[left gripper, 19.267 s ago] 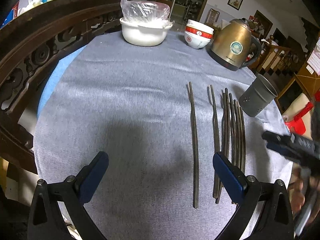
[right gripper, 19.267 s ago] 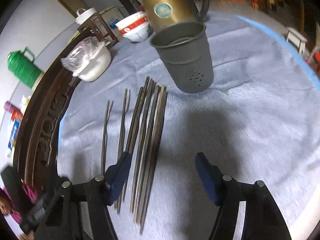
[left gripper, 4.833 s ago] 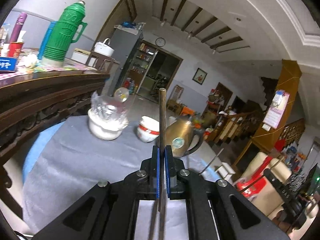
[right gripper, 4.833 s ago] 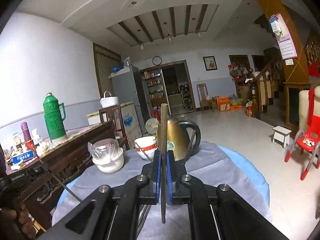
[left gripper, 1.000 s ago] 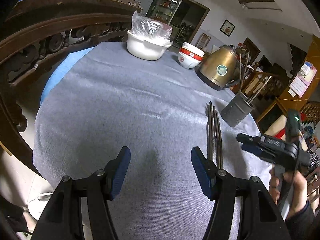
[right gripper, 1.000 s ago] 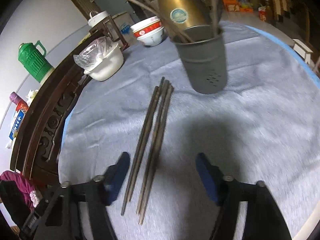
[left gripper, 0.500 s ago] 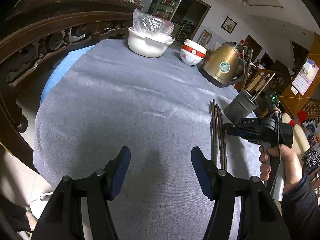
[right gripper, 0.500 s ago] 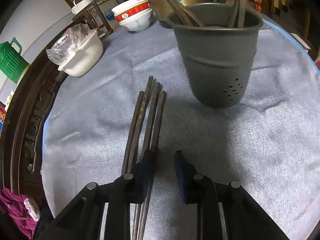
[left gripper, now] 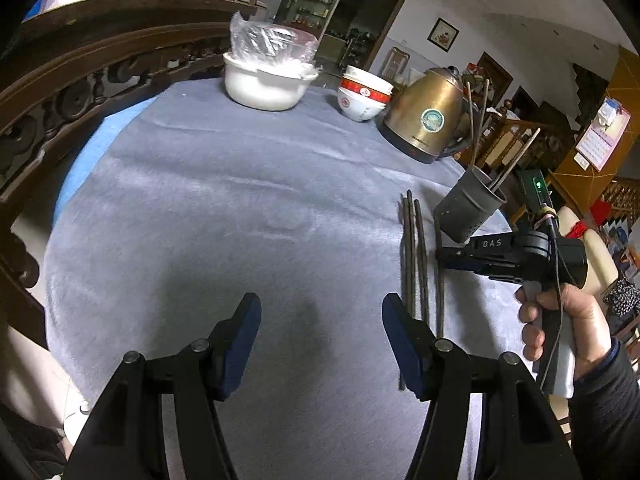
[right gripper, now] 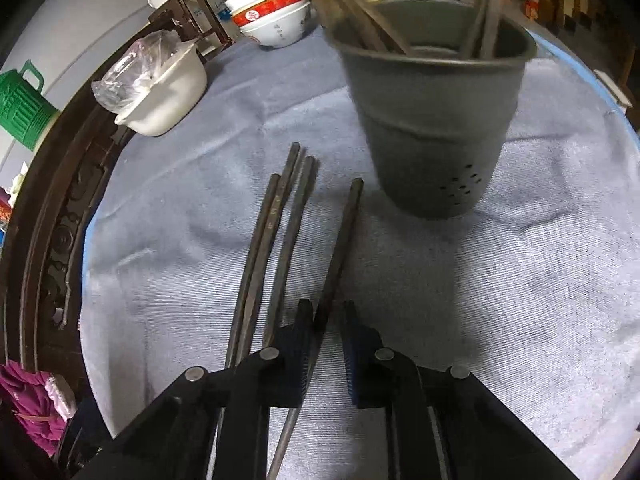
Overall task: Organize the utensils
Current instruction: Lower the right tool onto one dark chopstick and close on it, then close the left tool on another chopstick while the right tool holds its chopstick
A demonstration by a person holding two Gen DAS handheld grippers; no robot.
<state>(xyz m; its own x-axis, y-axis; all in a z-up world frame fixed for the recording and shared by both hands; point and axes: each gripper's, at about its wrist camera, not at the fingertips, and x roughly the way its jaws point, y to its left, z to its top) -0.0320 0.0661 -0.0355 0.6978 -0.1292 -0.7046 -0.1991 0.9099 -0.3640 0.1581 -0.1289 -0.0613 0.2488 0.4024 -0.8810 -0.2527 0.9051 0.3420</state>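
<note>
Chopsticks: three lie side by side on the grey cloth just left of the right gripper, a fourth chopstick sits between its narrow, closing jaws. Grey holder stands beyond, with more chopsticks inside. Left gripper hovers wide, nothing between its pads.

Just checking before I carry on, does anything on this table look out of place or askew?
Only one thing: a single chopstick lies apart from the other three, between the right gripper's closing fingers. The grey holder stands upright; nothing is spilled.
</note>
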